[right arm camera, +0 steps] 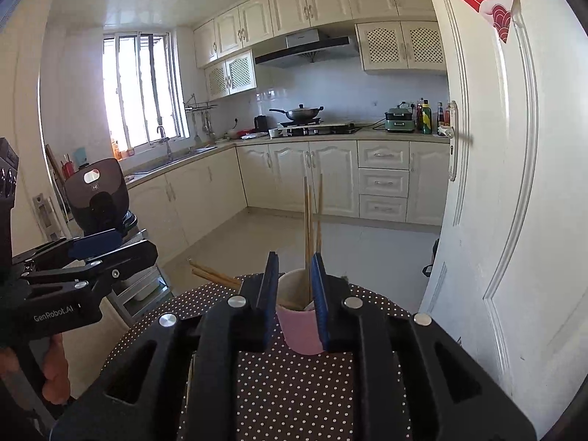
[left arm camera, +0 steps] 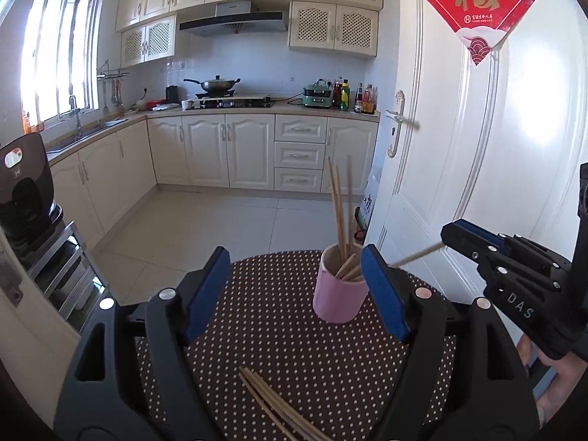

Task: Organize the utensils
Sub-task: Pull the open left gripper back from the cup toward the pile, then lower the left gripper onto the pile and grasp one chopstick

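A pink cup (left arm camera: 340, 294) stands on the round dotted table (left arm camera: 286, 330) and holds several wooden chopsticks (left arm camera: 340, 213). Several more chopsticks (left arm camera: 272, 400) lie loose on the table near me. My left gripper (left arm camera: 294, 290) is open and empty, just short of the cup. My right gripper (left arm camera: 446, 242) comes in from the right, shut on a chopstick (left arm camera: 415, 256) slanting down toward the cup's rim. In the right wrist view the right gripper (right arm camera: 294, 283) stands narrow above the cup (right arm camera: 299, 327); the held chopstick cannot be told apart there. The left gripper (right arm camera: 139, 244) shows at left.
A white door (left arm camera: 477, 147) stands close on the right of the table. A dark appliance on a metal rack (left arm camera: 25, 198) stands at the left. Kitchen cabinets (left arm camera: 220, 150) and tiled floor lie beyond the table's far edge.
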